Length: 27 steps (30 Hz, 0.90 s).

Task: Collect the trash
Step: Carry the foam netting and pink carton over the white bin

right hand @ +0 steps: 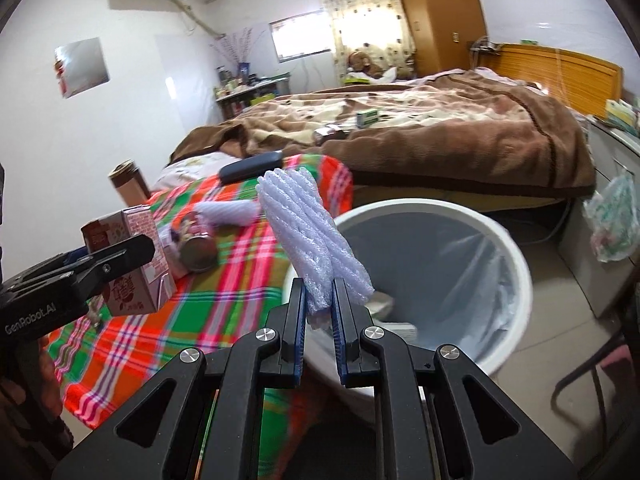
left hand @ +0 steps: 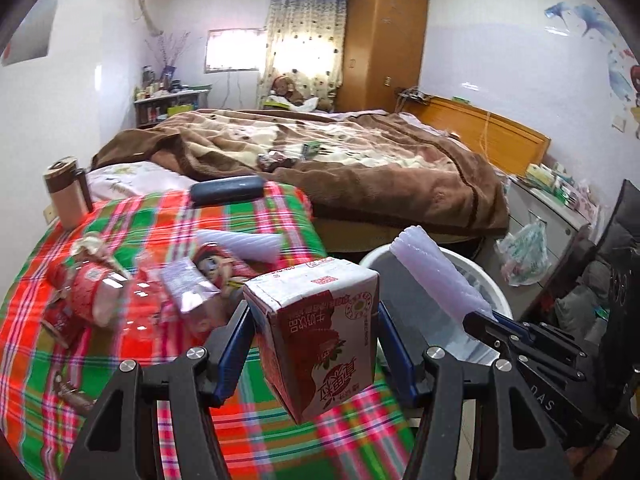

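Milk carton (left hand: 316, 336) pinched in left claw (left hand: 314, 340); right claw (right hand: 320, 308) clamps foam roll (right hand: 308, 232), both angled downward.

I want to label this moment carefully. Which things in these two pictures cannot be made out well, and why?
- Left wrist view: the red snack wrappers on the checked red-green cloth are smeared by motion blur; their print is unreadable.
- Right wrist view: the bottom of the white round bin is hidden behind the ribbed white foam sleeve and the fingers.
- Left wrist view: the red-and-white milk carton hides the cloth behind it.
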Tool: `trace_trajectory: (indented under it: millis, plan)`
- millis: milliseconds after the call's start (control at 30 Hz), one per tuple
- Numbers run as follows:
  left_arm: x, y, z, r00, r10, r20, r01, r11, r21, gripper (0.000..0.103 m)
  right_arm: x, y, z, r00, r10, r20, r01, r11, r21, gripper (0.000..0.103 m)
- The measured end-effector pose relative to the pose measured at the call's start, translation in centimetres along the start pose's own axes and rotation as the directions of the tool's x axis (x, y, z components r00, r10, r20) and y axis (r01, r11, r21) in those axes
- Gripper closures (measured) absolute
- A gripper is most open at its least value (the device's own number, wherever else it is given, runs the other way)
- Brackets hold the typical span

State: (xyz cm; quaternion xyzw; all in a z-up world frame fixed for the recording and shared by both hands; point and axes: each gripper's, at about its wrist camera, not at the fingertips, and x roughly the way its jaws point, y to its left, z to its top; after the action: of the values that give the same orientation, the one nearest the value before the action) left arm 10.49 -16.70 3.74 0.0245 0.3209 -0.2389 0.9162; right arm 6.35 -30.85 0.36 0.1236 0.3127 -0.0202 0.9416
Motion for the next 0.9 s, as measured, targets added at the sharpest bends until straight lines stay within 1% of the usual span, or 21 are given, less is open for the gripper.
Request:
trace_trajectory:
  millis: [167, 467, 600, 800, 900]
  plan:
    - [1.4, -2.6, 0.5, 0.999, -0.041, -0.014, 0.041, 0.999, 0.034, 0.042, 0.1, -1.7, 0.1, 0.998, -0.057, -0.002, 0.057, 0.998, 0.028, 0.090]
    - [4.6, -6.4, 1.0, 0.992, -0.114, -0.050, 0.117, 0.991, 0.072, 0.042, 1.3, -4.1, 0.3, 0.989, -0.143, -0.040, 0.144, 0.989, 0.044, 0.090]
    - [6.3, -7.0, 1.0, 0.989, -0.127, -0.075, 0.132, 0.989, 0.068, 0.042, 1.7, -4.9, 0.3, 0.985, -0.167, -0.052, 0.169, 0.984, 0.048, 0.090]
    - [8.7, -7.9, 1.1, 0.985, -0.138, -0.106, 0.145, 0.987, 0.063, 0.042, 2.9, -5.9, 0.6, 0.972, -0.222, -0.077, 0.225, 0.974, 0.028, 0.090]
    - [9.5, -8.2, 1.0, 0.982, -0.150, -0.112, 0.158, 0.985, 0.065, 0.041, 3.3, -6.3, 0.4, 0.968, -0.232, -0.097, 0.235, 0.971, 0.028, 0.090]
